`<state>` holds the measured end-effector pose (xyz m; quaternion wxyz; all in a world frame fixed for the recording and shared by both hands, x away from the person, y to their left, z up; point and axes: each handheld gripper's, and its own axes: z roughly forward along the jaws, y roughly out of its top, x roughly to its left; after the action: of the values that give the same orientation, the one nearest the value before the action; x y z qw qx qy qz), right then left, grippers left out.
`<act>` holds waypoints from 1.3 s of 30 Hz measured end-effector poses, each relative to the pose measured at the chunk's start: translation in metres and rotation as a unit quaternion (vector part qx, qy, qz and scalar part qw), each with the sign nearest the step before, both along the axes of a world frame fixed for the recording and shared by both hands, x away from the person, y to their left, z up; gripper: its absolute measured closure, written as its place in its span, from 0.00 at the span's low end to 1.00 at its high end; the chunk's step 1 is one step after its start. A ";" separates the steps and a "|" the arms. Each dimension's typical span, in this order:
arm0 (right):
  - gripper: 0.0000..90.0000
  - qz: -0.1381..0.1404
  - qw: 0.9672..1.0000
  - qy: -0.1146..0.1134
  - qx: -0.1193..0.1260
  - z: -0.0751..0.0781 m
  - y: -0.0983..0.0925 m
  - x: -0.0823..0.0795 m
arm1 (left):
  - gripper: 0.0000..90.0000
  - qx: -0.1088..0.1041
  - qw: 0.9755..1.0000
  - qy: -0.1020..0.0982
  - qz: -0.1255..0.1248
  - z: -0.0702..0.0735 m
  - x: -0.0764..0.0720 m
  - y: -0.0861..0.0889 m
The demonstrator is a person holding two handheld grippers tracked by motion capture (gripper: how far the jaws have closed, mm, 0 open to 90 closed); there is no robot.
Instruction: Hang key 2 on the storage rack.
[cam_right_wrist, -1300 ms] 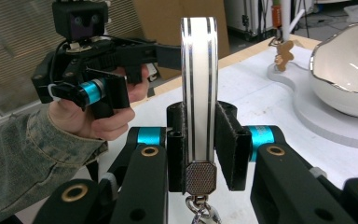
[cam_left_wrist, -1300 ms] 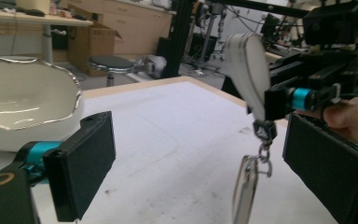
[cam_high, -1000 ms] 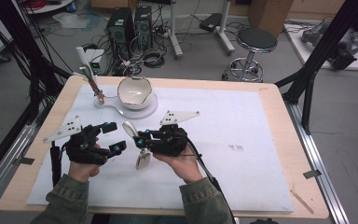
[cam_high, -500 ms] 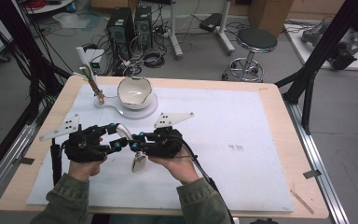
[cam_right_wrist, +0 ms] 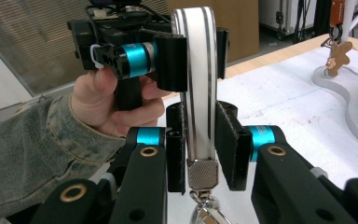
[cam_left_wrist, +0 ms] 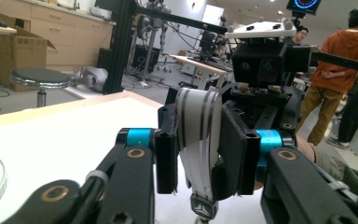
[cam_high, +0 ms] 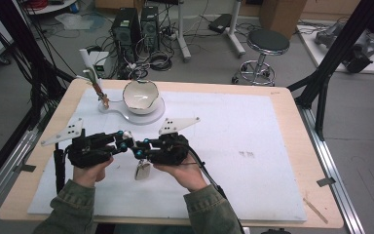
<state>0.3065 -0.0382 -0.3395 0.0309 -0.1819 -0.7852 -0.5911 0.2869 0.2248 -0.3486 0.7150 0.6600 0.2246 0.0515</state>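
Room: workshop floor with tangled cables, computer towers and a round black stool point(cam_high: 269, 43) beyond a wooden worktop point(cam_high: 292, 105) covered by a white sheet.
Thing in hand: white fabric strap with dark stripes point(cam_right_wrist: 195, 79), looped, ending in a knurled metal clasp point(cam_right_wrist: 203, 173) from which a small pale tag point(cam_high: 142, 171) hangs above the sheet.
Right tool point(cam_high: 143, 147): clenched on the strap just above the clasp, jaws pressing both faces.
Left tool point(cam_high: 125, 141): its jaws have just been closing with the strap between them; now clamped on the upper loop, facing the right tool nose to nose.
Around the tools: beyond them a white bowl point(cam_high: 140, 96) sits on a round white base; left of that, a small brown figure point(cam_high: 102, 98) on a stand.
Risk: both grips sit close together on thin, slick webbing; pulling apart unevenly could twist the strap or let it slip from the pads, and the clasp would swing down.
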 end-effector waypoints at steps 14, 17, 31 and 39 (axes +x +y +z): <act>0.38 -0.083 0.995 -0.007 -0.047 0.009 -0.020 0.006 | 0.82 0.031 0.998 -0.019 0.042 0.011 0.000 0.001; 0.25 -0.105 0.993 -0.010 -0.060 0.012 -0.028 0.007 | 0.82 0.024 0.998 -0.021 0.046 0.019 -0.001 0.000; 0.00 -0.203 0.976 -0.011 -0.079 0.015 -0.072 0.005 | 0.82 0.064 0.993 -0.042 0.085 0.035 0.002 0.002; 0.00 -0.237 0.968 -0.022 -0.082 0.005 -0.102 0.002 | 0.82 0.078 0.991 -0.045 0.103 0.045 0.007 0.009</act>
<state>0.3090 -0.1398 -0.3346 -0.1418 -0.3516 -0.7663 -0.5187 0.2935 0.2336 -0.3038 0.6616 0.6841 0.2540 0.1725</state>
